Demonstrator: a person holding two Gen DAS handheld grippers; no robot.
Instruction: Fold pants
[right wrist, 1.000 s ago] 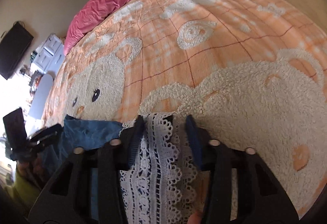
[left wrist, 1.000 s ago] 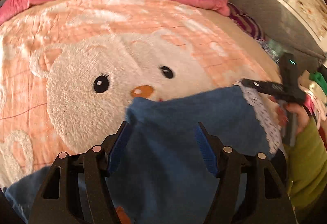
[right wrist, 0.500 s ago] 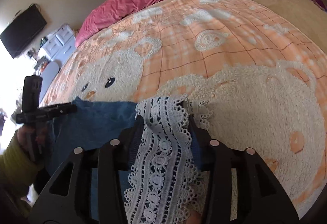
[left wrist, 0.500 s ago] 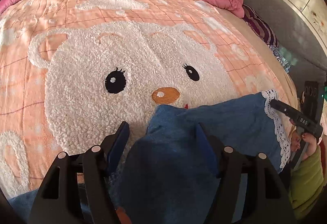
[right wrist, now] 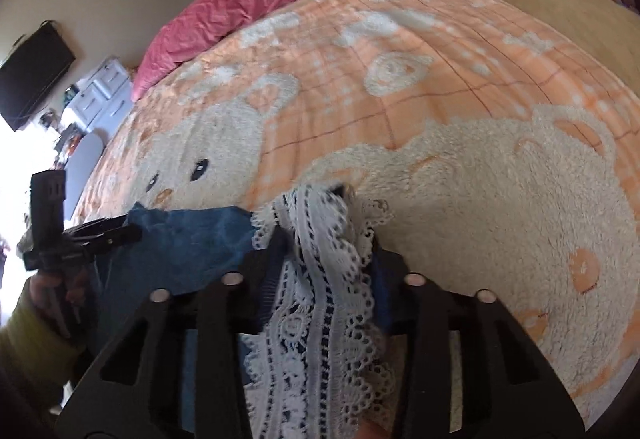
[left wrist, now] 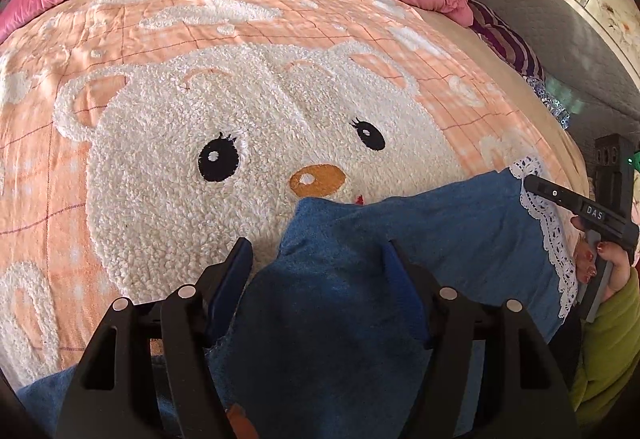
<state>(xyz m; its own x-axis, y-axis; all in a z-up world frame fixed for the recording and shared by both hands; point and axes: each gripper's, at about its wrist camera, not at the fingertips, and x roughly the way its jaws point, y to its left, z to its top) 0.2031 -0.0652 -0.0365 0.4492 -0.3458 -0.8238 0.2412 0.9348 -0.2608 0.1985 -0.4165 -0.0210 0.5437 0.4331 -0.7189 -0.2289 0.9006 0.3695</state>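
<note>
The pants (left wrist: 460, 235) are blue denim with a white lace trim (right wrist: 320, 303) along the hem. They are held up over the near part of the bed, above the peach blanket (left wrist: 168, 51) with the big bear face (left wrist: 256, 143). I judge the denim to be soft but with some body and a little weight, so it will hang in heavy folds and not flutter. The lace is thin and open, and I think it could catch or stretch if it is pulled hard. The better places to take hold are the thick edges: a corner of the hem, or the seam just behind the lace.

The left hand-held gripper (left wrist: 320, 279) has a bunch of denim between its blue pads; the jaws stand rather wide, and the cloth fills the gap, so it seems to be grasping the pants. The right hand-held gripper (right wrist: 326, 263) is clenched on the lace hem, with the lace draped over its fingers.

Compared with half a second ago, the cloth between the two grippers looks more stretched, and the right gripper in the left view sits a little higher, with its tip at the lace corner. One second ago the denim covered the bear's mouth and reached to its nose; now the whole nose and a bit of the red mouth are seen, so the edge has come lower and nearer
</note>
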